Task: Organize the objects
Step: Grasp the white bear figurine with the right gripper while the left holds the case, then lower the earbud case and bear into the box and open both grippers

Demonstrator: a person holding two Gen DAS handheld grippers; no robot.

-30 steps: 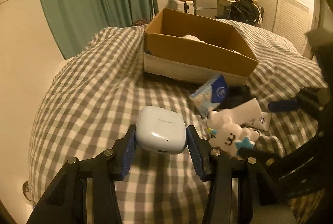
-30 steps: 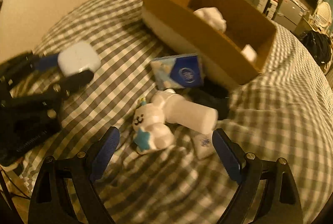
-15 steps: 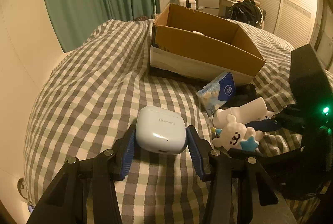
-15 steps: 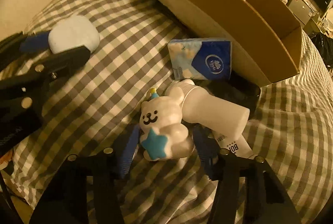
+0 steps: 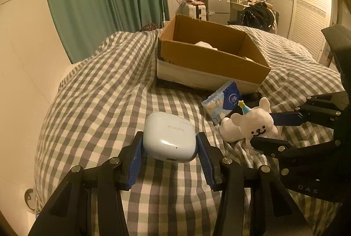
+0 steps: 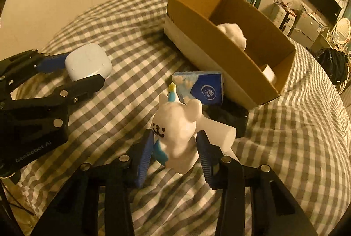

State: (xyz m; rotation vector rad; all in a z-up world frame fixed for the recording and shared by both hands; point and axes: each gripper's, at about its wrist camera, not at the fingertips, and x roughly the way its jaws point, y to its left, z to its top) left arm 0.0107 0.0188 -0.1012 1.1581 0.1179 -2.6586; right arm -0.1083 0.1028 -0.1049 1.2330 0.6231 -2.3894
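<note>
The right gripper (image 6: 173, 149) is now lifting the bear (image 6: 175, 124); the left gripper (image 5: 169, 153) is pinching the case (image 5: 169, 140). Tissues (image 6: 200, 87) and bottle (image 6: 219, 132) are waiting near the box (image 6: 230, 43).

The left wrist view looks low and level across the grey-and-white checked bedspread (image 5: 92, 104) toward the far wall, close behind its own black two-finger gripper (image 5: 170, 148). The right wrist view sits higher, tilted down, facing leftward across the same bed. Both take in the open brown cardboard box (image 5: 210, 60) (image 6: 232, 47), and each sees the other gripper: the right one (image 5: 272, 130) at the left view's edge, the left one (image 6: 81, 71) likewise.
</note>
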